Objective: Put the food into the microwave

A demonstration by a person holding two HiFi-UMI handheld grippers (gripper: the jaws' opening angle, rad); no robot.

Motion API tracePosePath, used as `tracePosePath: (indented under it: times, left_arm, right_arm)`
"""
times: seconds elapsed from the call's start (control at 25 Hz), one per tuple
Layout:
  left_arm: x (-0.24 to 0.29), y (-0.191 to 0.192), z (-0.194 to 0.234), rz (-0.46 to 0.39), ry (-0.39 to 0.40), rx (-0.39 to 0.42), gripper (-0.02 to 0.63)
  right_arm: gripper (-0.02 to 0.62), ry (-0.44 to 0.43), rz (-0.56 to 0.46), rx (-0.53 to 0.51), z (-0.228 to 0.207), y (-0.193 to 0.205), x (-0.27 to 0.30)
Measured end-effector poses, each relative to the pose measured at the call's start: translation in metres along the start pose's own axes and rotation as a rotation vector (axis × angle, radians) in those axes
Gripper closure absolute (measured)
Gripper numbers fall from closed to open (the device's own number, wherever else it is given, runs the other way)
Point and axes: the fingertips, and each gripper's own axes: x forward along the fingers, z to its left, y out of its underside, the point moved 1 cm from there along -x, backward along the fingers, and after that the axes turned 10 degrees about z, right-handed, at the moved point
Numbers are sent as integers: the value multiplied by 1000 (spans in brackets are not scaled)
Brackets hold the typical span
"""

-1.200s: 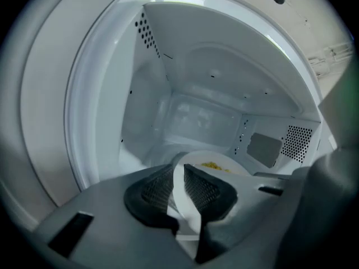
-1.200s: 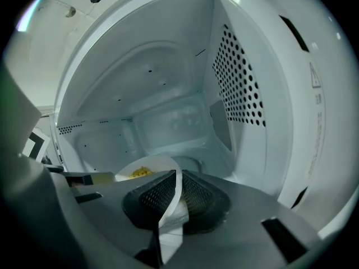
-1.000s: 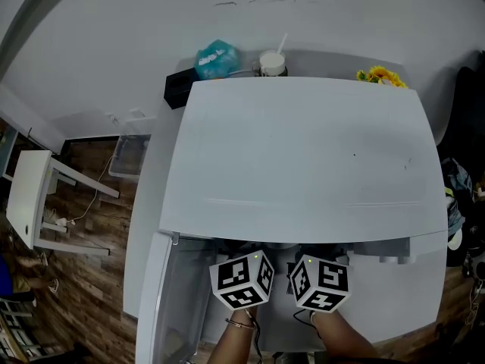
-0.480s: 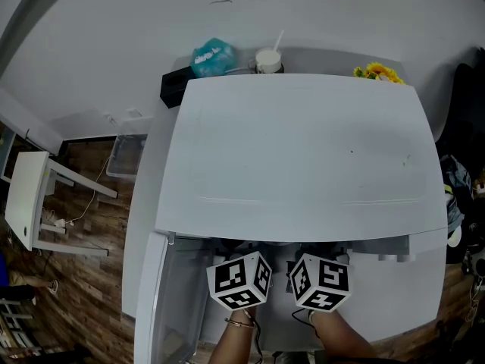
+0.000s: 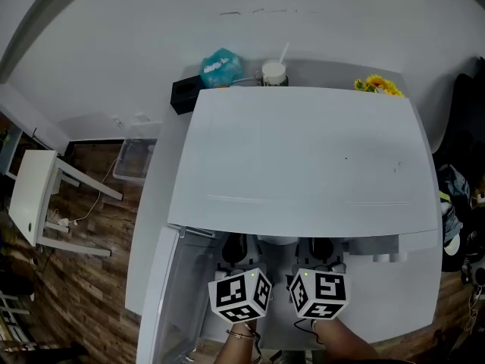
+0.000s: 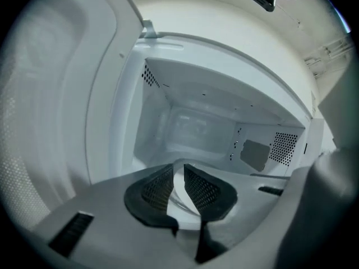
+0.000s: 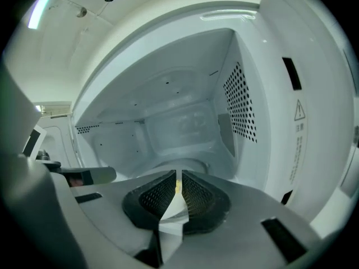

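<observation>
The white microwave [image 5: 303, 158] fills the head view from above, its door [image 5: 170, 294] swung open to the left. At its front edge my left gripper [image 5: 235, 250] and right gripper [image 5: 321, 250] point inward, a white plate [image 5: 279, 240] between them. In the left gripper view the left gripper [image 6: 178, 178] is shut on the plate's rim [image 6: 183, 217], facing the lit cavity [image 6: 196, 128]. The right gripper [image 7: 179, 177] is shut on the other rim [image 7: 173, 209], with a bit of yellow food [image 7: 179, 187] showing between its pads. Most of the food is hidden.
Behind the microwave stand a blue bag [image 5: 220, 68], a cup with a straw [image 5: 273, 73], a black box [image 5: 182, 93] and yellow flowers [image 5: 377, 86]. A white table [image 5: 34, 203] stands on the wooden floor at left. The cavity's perforated side wall [image 7: 241, 105] is near the right gripper.
Both grippers sit a little lower in the head view, and more of their dark jaws shows outside the microwave's front edge. The view itself has shifted slightly.
</observation>
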Motion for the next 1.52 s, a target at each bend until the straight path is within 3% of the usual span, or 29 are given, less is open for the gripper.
tracePosePath:
  times: [0.28,0.52,0.88,1.16,1.52]
  left_arm:
    - [-36,10,-14,27,-12,-2,546]
    - [-79,14,-33,42,-28,23,592]
    - [-139,17,-46,54,-78,36,600]
    - [-177,-6,-67,-8,-86,42,601]
    - [-200,-21,-78,-58,-109,22,601]
  right_arm:
    - [552,-98,47,-56,12,3,-30]
    - [552,-182,92,-158,17,6,-66]
    - [578,-275,91,-233,24,-16,-114]
    - [578,-339,132,-280,26,-8,-148]
    - [578,-398,87,-310,37,-25,-169]
